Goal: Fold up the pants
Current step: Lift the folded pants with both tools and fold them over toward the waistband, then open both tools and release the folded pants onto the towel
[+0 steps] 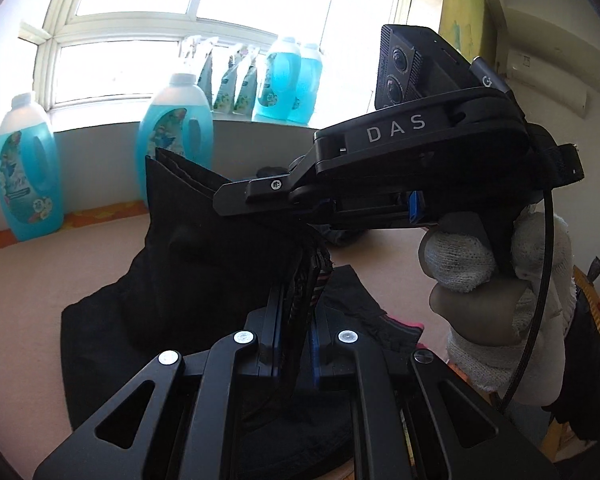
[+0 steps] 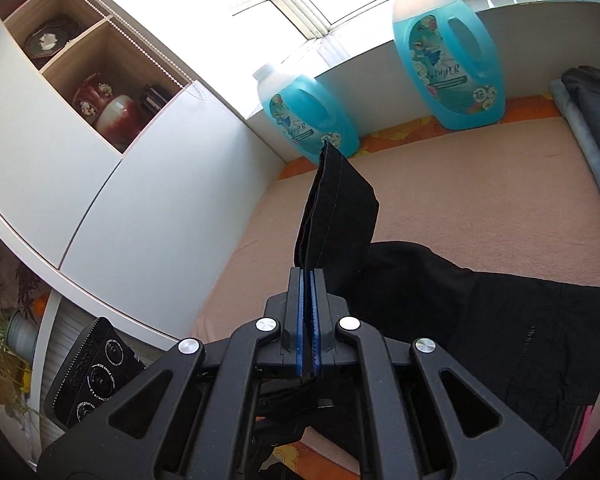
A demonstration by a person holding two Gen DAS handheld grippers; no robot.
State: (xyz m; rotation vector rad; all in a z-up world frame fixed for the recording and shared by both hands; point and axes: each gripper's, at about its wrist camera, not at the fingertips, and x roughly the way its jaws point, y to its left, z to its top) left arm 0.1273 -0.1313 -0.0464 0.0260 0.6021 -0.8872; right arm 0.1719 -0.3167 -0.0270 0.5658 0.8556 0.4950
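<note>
Both grippers, left point(image 1: 296, 304) & right point(image 2: 309, 312), pinch black fabric pants point(image 2: 440, 292) lifted off peach padded tabletop point(image 2: 480, 200); blue detergent bottles point(image 2: 448, 56) by window wall, white cabinet point(image 2: 140, 208) left.

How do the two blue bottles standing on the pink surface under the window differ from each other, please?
In the right wrist view, the right bottle looks larger and nearer, while the left bottle looks smaller and stands nearer the white cupboard. The lifted black pants cover the left bottle's base; the right bottle shows whole. Both hold blue liquid, with white caps and flowered labels.
</note>
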